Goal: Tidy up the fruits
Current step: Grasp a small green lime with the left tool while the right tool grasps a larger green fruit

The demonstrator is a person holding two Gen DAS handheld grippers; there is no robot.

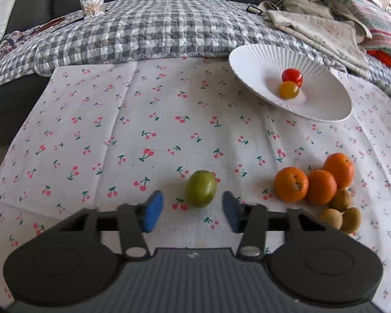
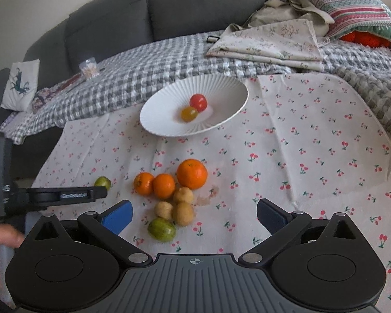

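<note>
While both grippers hover low over the cherry-print cloth [image 1: 133, 120], neither one holds anything. The left gripper [image 1: 193, 210] has its blue pads spread apart, and a green fruit [image 1: 201, 188] sits on the cloth just beyond the gap between them, not touched by either pad. The right gripper [image 2: 194, 215] is also spread wide, its pads well clear of the fruit pile ahead of it.

That pile lies in the near middle of the cloth: three oranges [image 2: 191, 173] in a row at the far side, three small tan fruits [image 2: 182, 214] clustered just near of them, and a second green fruit [image 2: 161, 229] at the near edge, touching the tan ones. From the left wrist view the same oranges [image 1: 290, 184] show to the right of the gripper.

Farther back stands a white ribbed bowl [image 2: 169, 99], holding a red tomato [image 2: 198, 102] and a yellow one [image 2: 189, 114], touching each other. Behind the cloth lies a grey checked quilt [image 1: 148, 31] with folded fabric [image 2: 268, 44] on its right, against a dark sofa [image 2: 195, 2].
</note>
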